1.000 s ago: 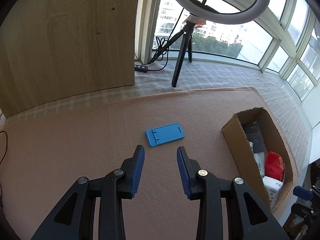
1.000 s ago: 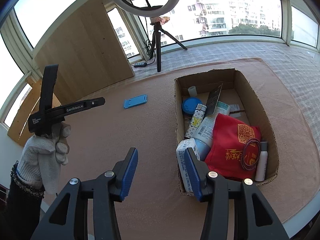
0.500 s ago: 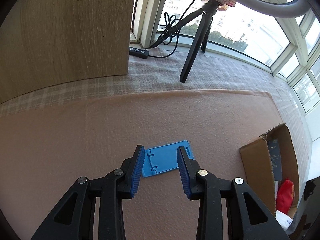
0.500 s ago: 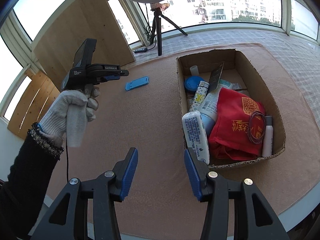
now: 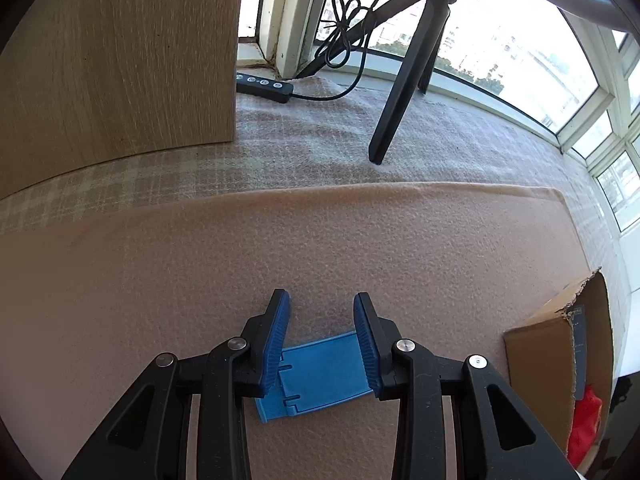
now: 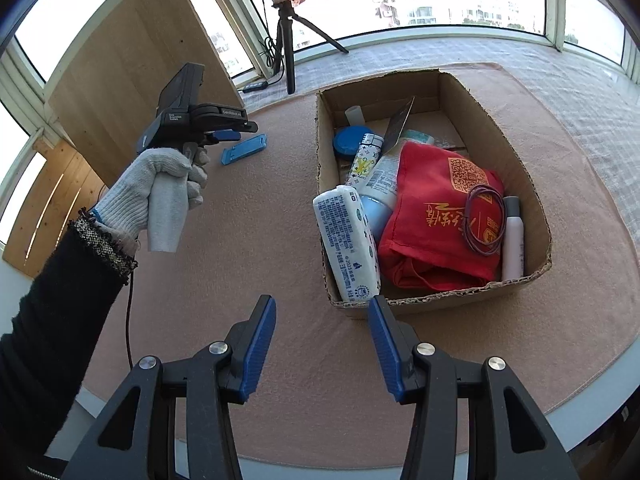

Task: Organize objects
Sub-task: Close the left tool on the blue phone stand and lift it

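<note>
Two open lanes on the pink mat (image 5: 280, 248): a broad bare stretch ahead of the left gripper (image 5: 320, 300) up to the mat's far edge, and another between the gloved hand (image 6: 160, 184) and the cardboard box (image 6: 472, 92). Bounded at the far side by a strip of checked cloth (image 5: 304, 148), then the window sill. Hemmed on the far left by an upright wooden board (image 5: 120, 60); further right, a black tripod leg (image 5: 400, 80) planted on the cloth, with a cable remote (image 5: 264, 86) lying beside the board's corner. Near rim of the table curving just below the right gripper (image 6: 321, 302).

Daylit bay of windows all round, buildings outside.

Blue phone stand (image 5: 320, 372) flat on the mat, well apart from the box, to its left in the right wrist view. Thin rectangular plastic with rounded corners and notched hinge cuts near one end. Framed between the left claw's blue pads, which stand partly apart and released; cannot tell whether either pad touches it.

Right claw likewise released and empty, hovering over bare mat by the box's near corner. Box crowded: red bag (image 6: 440, 208), tissue pack (image 6: 348, 240), white bottle (image 6: 512, 236), blue lid (image 6: 348, 146).
</note>
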{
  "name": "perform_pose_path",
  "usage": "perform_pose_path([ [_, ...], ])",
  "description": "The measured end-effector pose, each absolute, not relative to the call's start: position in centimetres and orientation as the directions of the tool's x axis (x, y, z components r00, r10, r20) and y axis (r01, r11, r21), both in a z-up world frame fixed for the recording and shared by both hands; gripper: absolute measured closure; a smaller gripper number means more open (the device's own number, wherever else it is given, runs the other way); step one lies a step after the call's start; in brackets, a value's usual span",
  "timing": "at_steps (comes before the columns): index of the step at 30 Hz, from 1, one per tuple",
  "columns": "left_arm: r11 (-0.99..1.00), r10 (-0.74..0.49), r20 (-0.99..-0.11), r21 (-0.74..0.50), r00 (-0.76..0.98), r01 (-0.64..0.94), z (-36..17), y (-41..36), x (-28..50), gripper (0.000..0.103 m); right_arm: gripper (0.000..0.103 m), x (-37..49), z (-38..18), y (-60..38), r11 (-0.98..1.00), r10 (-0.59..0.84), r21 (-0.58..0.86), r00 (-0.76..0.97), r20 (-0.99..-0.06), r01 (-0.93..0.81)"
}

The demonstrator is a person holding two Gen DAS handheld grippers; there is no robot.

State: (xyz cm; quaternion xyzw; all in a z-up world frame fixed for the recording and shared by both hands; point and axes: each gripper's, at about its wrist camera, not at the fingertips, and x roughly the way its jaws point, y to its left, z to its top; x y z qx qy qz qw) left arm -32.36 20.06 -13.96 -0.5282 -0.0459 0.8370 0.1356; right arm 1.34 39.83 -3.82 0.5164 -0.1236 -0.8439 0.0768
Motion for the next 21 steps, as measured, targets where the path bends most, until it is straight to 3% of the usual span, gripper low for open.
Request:
perform_pose_path([
  [4, -0.955, 0.275, -0.881, -0.202, -0.385, -0.219, -14.1, 20.4, -32.1, 0.069, 0.059, 1.1, -3.7, 40.1, -0.958, -0.254, 0.288, -0.458, -0.852, -0.004],
  [6, -0.949, 0.286, -0.883, -0.206, -0.371, -0.241, -14.1, 20.5, -31.6, 0.075, 0.059, 0.9, -3.6, 39.9, -0.957, -0.256, 0.289, -0.456, -0.852, -0.001],
  [10, -0.935, 0.266, -0.888, -0.143, -0.376, -0.323, -13.9, 21.4, -29.5, 0.076, 0.059, 0.6, -3.8, 39.5, -0.955, -0.268, 0.296, -0.450, -0.852, 0.007],
  [21, -0.919, 0.270, -0.884, -0.118, -0.383, -0.376, -13.1, 19.8, -22.2, 0.077, 0.059, -0.3, -3.2, 37.2, -0.945, -0.314, 0.323, -0.455, -0.833, 0.062],
])
